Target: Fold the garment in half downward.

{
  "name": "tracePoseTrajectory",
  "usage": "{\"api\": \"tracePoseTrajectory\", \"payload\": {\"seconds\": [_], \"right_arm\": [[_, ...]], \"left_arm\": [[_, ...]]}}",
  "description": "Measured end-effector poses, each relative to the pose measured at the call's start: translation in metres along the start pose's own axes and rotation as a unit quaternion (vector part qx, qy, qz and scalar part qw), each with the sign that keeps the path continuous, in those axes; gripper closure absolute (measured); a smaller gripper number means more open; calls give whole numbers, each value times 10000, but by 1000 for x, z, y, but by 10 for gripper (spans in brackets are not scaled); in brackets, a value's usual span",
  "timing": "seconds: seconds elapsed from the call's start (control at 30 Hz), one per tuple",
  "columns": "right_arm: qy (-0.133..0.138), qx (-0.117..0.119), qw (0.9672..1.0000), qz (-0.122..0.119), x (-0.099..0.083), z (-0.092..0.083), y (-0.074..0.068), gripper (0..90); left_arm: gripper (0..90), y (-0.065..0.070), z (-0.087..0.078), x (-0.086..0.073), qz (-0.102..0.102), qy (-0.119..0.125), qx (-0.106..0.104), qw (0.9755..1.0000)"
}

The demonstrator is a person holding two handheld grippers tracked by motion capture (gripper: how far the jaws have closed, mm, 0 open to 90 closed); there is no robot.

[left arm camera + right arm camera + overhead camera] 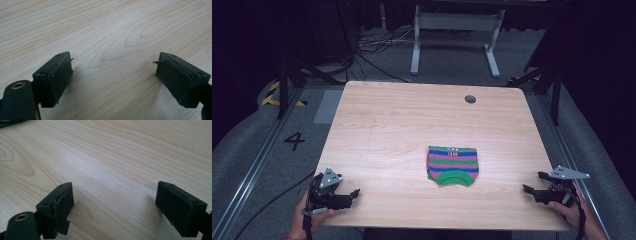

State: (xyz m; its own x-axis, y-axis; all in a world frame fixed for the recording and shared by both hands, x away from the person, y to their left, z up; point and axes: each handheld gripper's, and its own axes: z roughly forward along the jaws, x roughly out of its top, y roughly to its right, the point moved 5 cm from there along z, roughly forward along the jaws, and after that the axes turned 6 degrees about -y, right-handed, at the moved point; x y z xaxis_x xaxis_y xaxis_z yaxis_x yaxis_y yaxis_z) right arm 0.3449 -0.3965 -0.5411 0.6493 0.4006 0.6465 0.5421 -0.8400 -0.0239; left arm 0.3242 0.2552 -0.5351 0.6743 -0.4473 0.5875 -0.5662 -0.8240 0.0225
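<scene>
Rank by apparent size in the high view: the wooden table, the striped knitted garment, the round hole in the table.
1. wooden table
2. striped knitted garment
3. round hole

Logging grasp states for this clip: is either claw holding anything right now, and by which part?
Nothing is held. The left claw and the right claw are both open over bare table, apart from the striped knit piece.
</scene>
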Motion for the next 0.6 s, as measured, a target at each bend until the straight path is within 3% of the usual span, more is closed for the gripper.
{"api": "tracePoseTrajectory", "payload": {"seconds": [0.6], "right_arm": [[-10, 31, 10000, -43, 1, 0, 1, 147]], "left_arm": [[71, -2, 3, 2, -211, -73, 154, 9996]]}}
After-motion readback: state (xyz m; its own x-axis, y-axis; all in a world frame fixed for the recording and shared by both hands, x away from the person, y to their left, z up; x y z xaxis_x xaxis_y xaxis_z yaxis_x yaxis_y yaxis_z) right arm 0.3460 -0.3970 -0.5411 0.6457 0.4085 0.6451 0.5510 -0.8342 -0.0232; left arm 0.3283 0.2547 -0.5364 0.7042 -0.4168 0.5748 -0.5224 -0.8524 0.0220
